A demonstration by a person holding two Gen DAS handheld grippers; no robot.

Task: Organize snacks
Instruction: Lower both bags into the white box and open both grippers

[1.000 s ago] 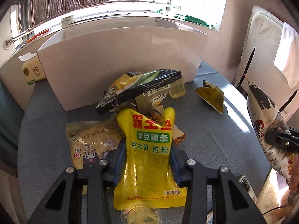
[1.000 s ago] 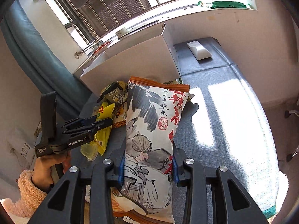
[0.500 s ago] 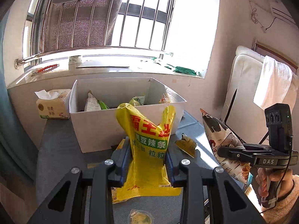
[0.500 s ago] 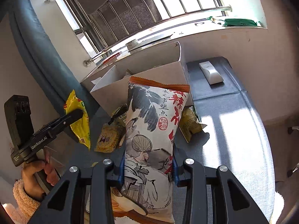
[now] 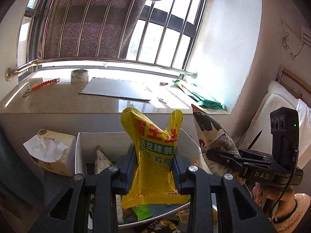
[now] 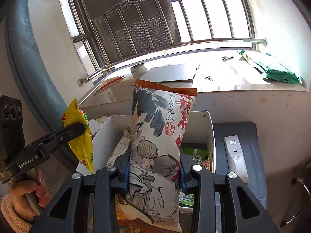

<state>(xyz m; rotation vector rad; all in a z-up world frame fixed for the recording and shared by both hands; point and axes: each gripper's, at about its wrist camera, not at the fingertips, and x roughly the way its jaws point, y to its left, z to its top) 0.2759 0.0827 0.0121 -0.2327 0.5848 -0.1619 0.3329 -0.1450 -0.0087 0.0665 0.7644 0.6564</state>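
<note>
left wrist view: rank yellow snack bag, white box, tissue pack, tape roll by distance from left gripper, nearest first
1. yellow snack bag: clamped in the left gripper jaws.
2. white box: just beyond, below the bag.
3. tissue pack: left, beside the box.
4. tape roll: far left, on the windowsill.

My left fingers [image 5: 124,167] and the yellow snack bag [image 5: 153,155] cover most of the white box [image 5: 81,155], so I cannot make out the packets inside. The illustrated bag [image 6: 155,147] runs off the bottom edge of my right view and hides the box floor there. The remote's [image 6: 235,155] label is too small to read.
</note>
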